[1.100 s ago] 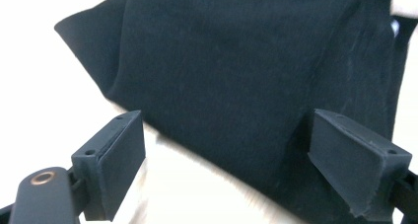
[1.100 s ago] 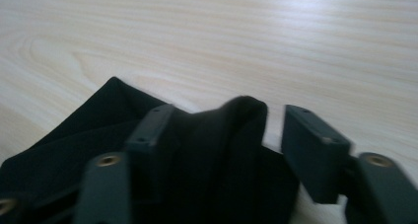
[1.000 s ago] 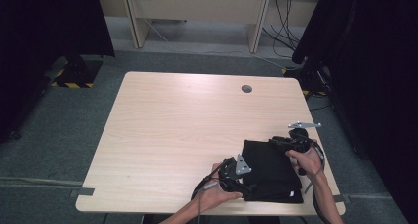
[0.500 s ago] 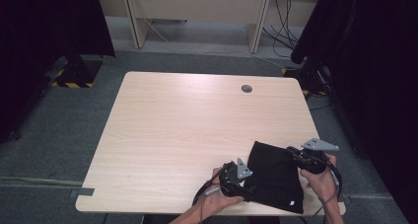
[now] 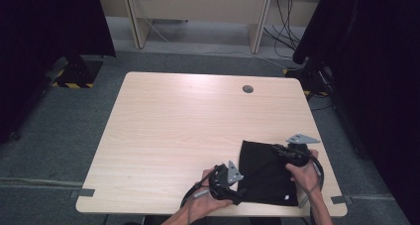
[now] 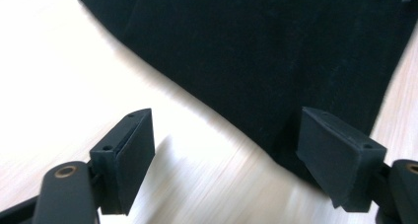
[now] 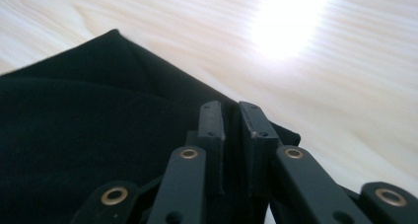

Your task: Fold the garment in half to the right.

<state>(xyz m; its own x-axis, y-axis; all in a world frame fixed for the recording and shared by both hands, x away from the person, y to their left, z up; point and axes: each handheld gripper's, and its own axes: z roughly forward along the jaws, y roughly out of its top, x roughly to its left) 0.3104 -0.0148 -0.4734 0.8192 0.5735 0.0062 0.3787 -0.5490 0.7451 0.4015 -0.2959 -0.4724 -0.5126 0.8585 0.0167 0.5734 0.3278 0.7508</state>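
Black matte cloth (image 5: 265,175) (folded, apparently), pale woodgrain table (image 5: 188,126)

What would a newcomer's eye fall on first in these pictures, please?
A flat, folded black cloth lies at the near right corner of the pale wooden table. The right gripper is shut on the cloth's edge, while the left gripper stands open at its other side, one jaw over bare wood.

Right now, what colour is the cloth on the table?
Plain black, no pattern. The cloth shows best in the high view, against the pale wooden table.
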